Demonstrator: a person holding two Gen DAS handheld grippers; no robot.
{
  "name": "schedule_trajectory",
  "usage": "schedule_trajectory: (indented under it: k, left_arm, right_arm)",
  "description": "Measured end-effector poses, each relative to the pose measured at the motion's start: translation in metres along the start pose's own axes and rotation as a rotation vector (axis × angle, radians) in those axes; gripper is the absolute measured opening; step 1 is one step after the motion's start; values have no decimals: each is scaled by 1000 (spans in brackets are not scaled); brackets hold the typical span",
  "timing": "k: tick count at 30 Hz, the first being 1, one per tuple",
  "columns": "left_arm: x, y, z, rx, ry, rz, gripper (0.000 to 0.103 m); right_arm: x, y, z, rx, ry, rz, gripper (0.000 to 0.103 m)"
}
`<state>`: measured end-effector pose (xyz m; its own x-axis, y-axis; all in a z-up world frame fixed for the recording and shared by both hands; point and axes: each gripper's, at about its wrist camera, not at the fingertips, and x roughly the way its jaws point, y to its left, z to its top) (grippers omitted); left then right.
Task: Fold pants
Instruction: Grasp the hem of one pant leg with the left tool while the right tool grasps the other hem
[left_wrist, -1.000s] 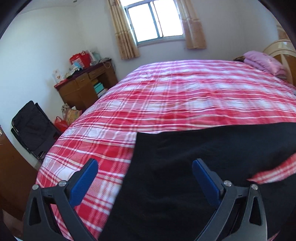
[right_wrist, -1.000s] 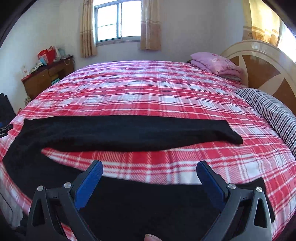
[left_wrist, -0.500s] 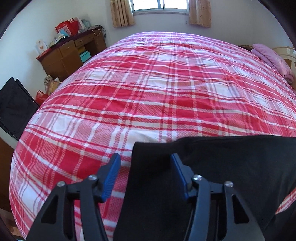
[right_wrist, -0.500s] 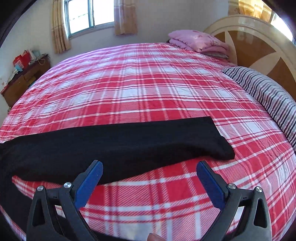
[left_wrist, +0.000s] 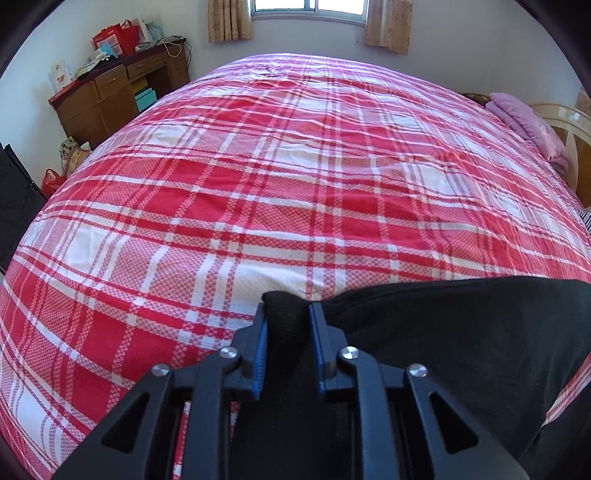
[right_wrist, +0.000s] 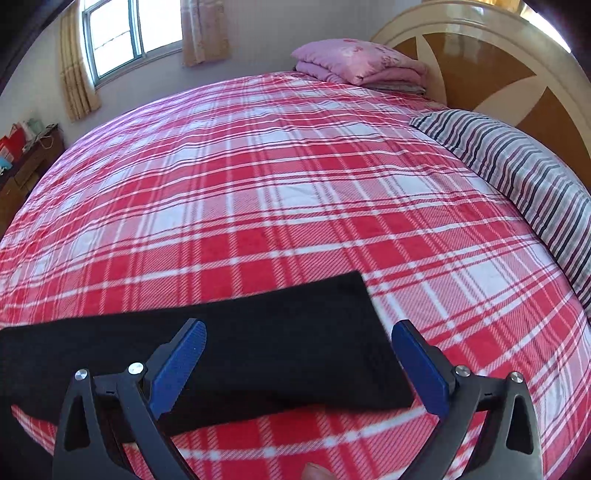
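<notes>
The black pants (left_wrist: 461, 332) lay on the red-and-white plaid bedspread (left_wrist: 295, 184), along the near edge of the bed. The left gripper (left_wrist: 286, 314) was clamped on a bunched corner of the pants, with a knob of black fabric squeezed between its blue pads (left_wrist: 261, 350) and protruding past the fingertips. From that corner the fabric ran off toward the right side of the left wrist view. The right gripper (right_wrist: 297, 332) was spread wide and gripped nothing. It hovered over the end of one pant leg (right_wrist: 295, 339), which lay flat across the bedspread (right_wrist: 295, 184), with its blue pads (right_wrist: 177, 365) standing on either side of the leg end. The hem of that leg pointed toward the striped pillow (right_wrist: 517, 162) at the head edge of the bed. A folded pink blanket (right_wrist: 358, 62) rested at the far head corner, against the wooden headboard (right_wrist: 498, 66). A wooden dresser (left_wrist: 114, 96) stood beyond the bed's far foot corner.
</notes>
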<state>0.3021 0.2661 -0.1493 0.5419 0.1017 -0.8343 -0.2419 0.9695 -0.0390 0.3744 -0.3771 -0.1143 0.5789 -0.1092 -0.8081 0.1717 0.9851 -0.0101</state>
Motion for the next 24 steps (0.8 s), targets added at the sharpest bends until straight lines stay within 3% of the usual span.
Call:
schedule_trajectory:
  k: [2,6,13,18,20,22,24]
  left_arm:
    - [1,-1,1,1,3,5,22]
    - [4,0,4,-2,11,7,22]
    - [8,0,7,2,20,7,22]
    - [12,-3,8,33,30,16,22]
    - [14,-1,12,37,41,4,22]
    - [14,2,13,28,34,-22,21]
    - [11,4,14,37,20,-51,13]
  right_arm:
    - [8,-5,6,-6,13,-17,99]
    - [32,-17,14,-13,75,-22,84]
    - [70,-25,18,-31,140,-30,84]
    - [84,-33,20,-17,145,41,81]
    - [83,-32,21,-37,130,51,63]
    - [78,-31,22,-40,124,94,24]
    - [70,-28,21,-38,123,132,17]
